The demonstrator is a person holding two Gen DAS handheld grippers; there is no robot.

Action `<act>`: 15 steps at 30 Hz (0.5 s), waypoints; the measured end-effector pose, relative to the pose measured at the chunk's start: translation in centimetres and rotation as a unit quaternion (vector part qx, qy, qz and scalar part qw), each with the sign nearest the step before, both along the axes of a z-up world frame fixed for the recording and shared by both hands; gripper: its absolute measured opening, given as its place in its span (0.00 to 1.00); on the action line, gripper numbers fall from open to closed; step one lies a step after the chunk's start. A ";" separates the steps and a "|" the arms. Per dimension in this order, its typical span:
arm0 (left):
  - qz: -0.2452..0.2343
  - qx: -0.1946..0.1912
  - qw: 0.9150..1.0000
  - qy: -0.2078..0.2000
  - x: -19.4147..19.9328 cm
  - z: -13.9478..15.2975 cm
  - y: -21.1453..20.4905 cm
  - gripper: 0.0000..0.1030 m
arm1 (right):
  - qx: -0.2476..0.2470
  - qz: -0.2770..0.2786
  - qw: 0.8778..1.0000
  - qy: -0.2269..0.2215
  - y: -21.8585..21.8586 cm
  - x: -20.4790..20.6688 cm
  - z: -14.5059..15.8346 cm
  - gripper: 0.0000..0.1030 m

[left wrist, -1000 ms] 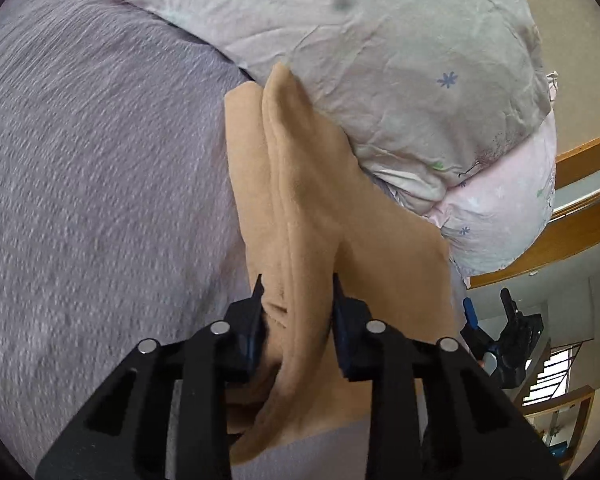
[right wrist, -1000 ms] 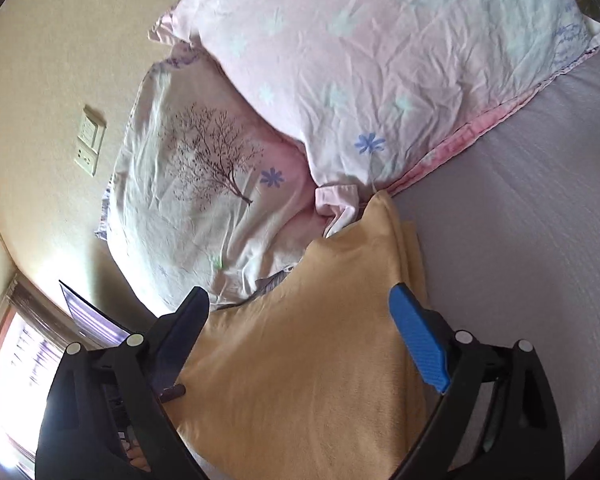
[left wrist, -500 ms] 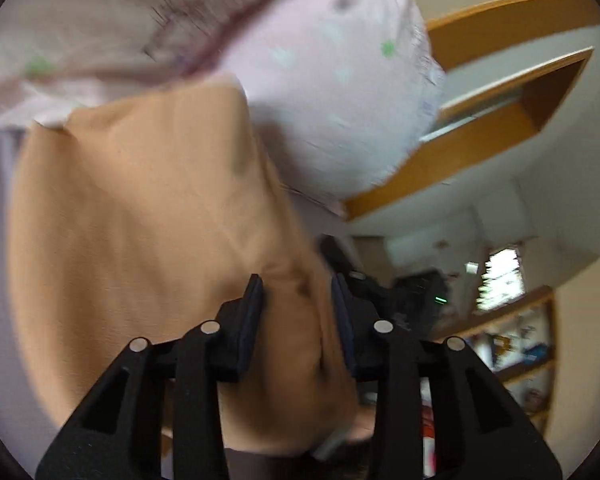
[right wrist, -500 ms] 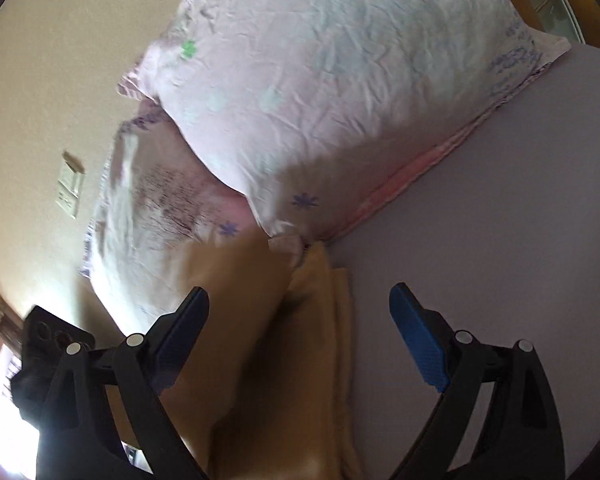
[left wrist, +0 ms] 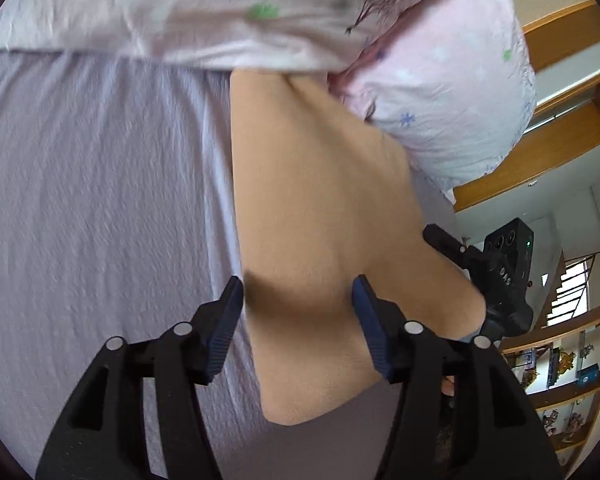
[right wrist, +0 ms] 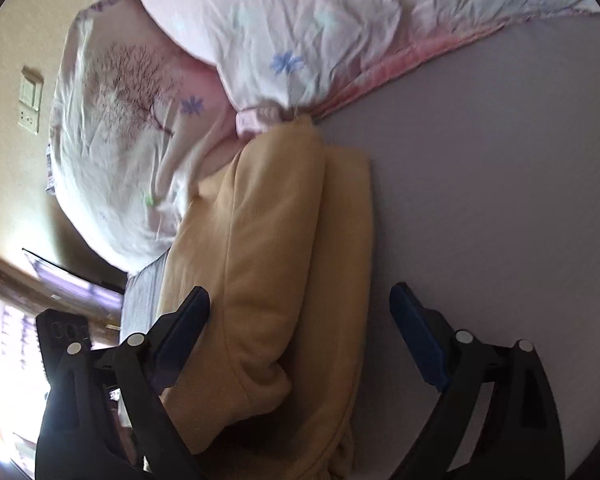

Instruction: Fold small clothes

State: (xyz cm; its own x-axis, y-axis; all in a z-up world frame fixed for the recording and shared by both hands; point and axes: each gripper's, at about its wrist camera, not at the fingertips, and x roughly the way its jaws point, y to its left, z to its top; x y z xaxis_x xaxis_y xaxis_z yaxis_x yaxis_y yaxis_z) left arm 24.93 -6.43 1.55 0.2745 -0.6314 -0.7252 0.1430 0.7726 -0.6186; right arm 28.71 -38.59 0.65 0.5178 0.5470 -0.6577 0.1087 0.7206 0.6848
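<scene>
A tan folded garment [left wrist: 320, 216] lies on the lilac bed sheet [left wrist: 100, 208], its far end against the pillows. My left gripper [left wrist: 298, 304] is open just above its near part, holding nothing. In the right wrist view the same garment [right wrist: 284, 264] shows as a thick folded stack. My right gripper [right wrist: 300, 320] is open wide over its near end, and empty. The right gripper also shows in the left wrist view [left wrist: 488, 264], at the garment's right edge.
Two pale pink floral pillows [left wrist: 440, 100] [right wrist: 300, 28] lie at the head of the bed, touching the garment's far end. A wooden headboard and shelves [left wrist: 560, 120] stand to the right. A wall switch [right wrist: 30, 100] is on the beige wall.
My left gripper was shut on the tan garment a second ago; it has opened and let it go. The garment now lies flatter on the sheet. The right gripper stays open.
</scene>
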 end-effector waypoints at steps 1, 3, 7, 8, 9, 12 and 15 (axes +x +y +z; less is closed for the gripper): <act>-0.003 -0.001 1.000 0.003 -0.2 -0.5 -0.2 0.61 | 0.009 0.005 1.000 -0.002 0.1 -0.1 -0.1 0.89; -0.008 -0.009 1.000 0.003 -0.2 -1.3 -0.9 0.61 | 0.040 0.021 0.999 -0.002 0.4 -0.2 -0.7 0.64; -0.003 -0.033 0.999 -0.012 -0.3 -1.8 -0.9 0.30 | 0.041 0.036 0.998 -0.021 1.5 -0.9 -0.1 0.47; -0.007 -0.052 0.999 -0.014 -0.7 -1.5 0.3 0.25 | 0.044 0.037 0.998 -0.030 1.8 -1.2 0.2 0.47; -0.010 -0.064 0.998 -0.018 -0.9 -1.1 1.0 0.24 | 0.049 0.043 0.997 -0.037 2.2 -1.5 0.4 0.46; -0.006 -0.055 0.997 -0.061 -2.9 1.0 4.2 0.24 | 0.079 0.087 0.992 -0.039 4.5 -2.4 0.4 0.44; 0.002 -0.028 0.996 -0.089 -5.4 2.2 8.0 0.26 | 0.033 0.116 0.992 -0.024 6.9 -2.9 0.7 0.49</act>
